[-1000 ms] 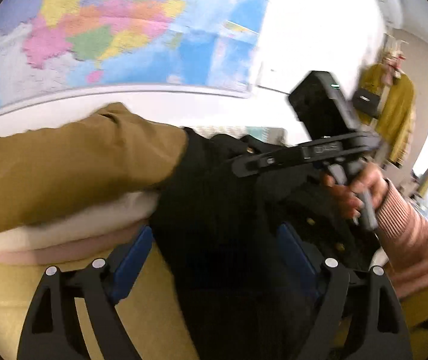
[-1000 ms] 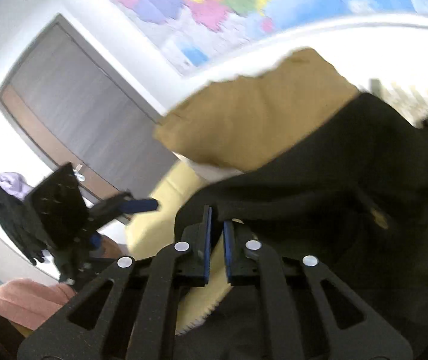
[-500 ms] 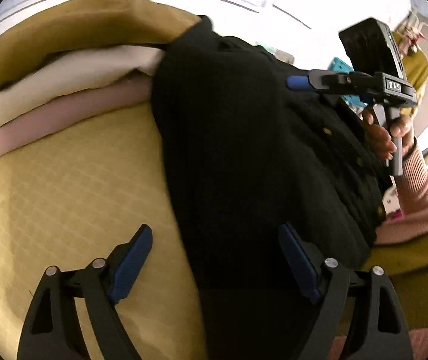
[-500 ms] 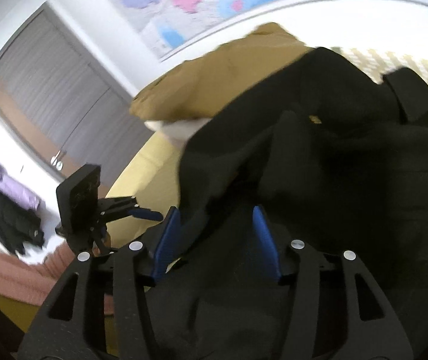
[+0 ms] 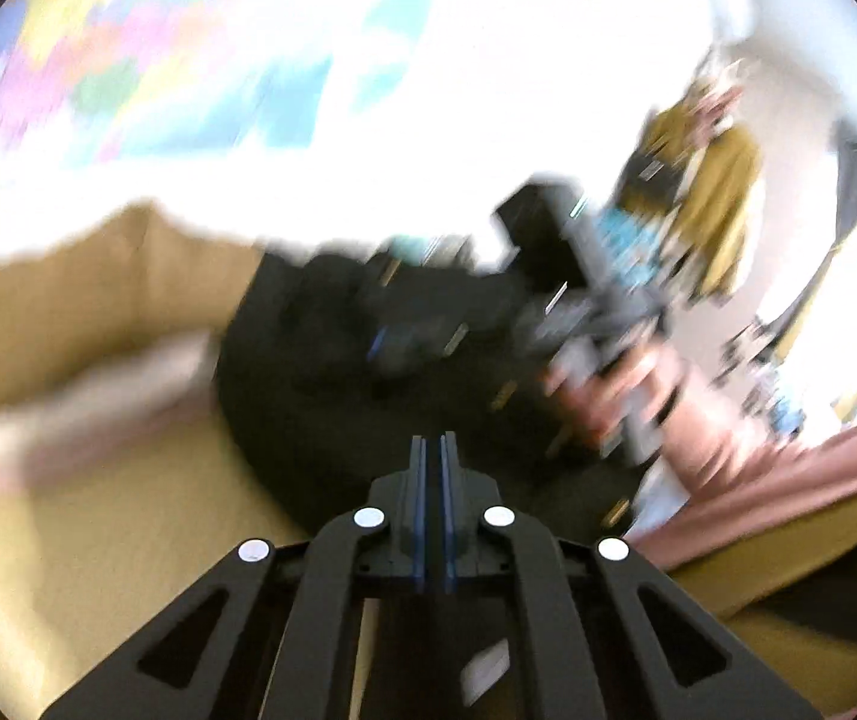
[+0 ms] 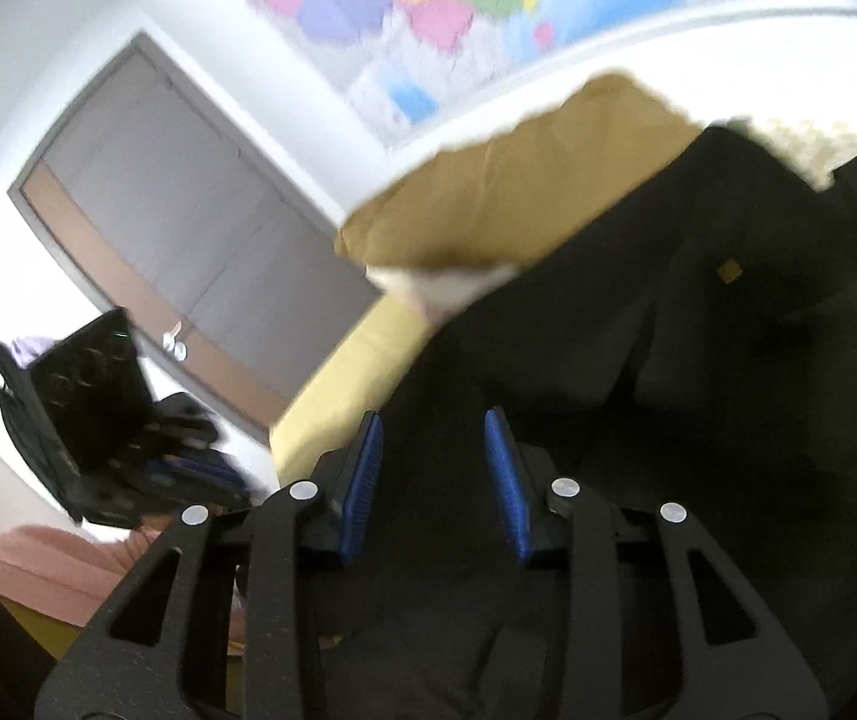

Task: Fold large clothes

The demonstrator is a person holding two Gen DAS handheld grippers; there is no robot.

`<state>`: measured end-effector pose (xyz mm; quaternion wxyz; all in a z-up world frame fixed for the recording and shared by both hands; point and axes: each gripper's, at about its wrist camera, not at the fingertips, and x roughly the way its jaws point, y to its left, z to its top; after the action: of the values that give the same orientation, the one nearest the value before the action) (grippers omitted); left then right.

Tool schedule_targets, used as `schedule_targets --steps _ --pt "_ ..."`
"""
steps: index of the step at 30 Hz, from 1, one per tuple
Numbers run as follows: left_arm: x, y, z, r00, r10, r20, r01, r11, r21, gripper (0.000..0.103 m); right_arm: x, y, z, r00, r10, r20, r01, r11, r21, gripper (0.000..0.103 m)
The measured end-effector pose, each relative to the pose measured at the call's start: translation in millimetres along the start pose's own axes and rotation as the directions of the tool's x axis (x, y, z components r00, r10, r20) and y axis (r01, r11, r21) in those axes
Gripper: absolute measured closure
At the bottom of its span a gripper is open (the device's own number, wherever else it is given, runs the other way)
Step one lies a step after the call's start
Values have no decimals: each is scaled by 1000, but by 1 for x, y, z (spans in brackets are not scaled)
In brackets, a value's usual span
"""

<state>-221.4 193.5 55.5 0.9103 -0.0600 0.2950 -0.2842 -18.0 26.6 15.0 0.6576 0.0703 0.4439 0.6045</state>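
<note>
A black garment (image 5: 338, 372) with gold buttons lies crumpled on the yellow bedspread (image 5: 98, 540). My left gripper (image 5: 431, 444) is shut at its near edge, and black cloth runs from the tips down under the fingers. The view beyond it is blurred by motion. In the right wrist view the same black garment (image 6: 668, 390) fills the lower right. My right gripper (image 6: 433, 420) hovers over it with its jaws closing and part open. Black cloth lies between the blue pads (image 6: 362, 468), which do not press on it.
A folded stack with a tan garment (image 6: 518, 192) on top, over white and pink layers, sits against the wall behind the black one. A hand in a pink sleeve (image 5: 608, 396) holds the right tool. A grey door (image 6: 188, 228), a wall map and a clothes rack (image 5: 710, 180) stand beyond.
The left jaws went from wide open astride the black garment's edge to shut, and that view swung upward. The right jaws opened from shut, then narrowed somewhat over the black cloth.
</note>
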Motion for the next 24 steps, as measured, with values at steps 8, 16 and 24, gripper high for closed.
schedule_targets --steps 8,16,24 --pt "48 6 15 999 43 -13 -43 999 31 60 -34 4 -36 993 -120 -8 120 993 -20 34" --pt "35 90 -47 950 217 -223 -257 951 -171 28 53 21 -58 984 -79 -162 70 996 -59 25" --pt "29 53 -44 979 34 -202 -65 987 -148 101 32 20 -15 993 116 -23 -116 993 12 98"
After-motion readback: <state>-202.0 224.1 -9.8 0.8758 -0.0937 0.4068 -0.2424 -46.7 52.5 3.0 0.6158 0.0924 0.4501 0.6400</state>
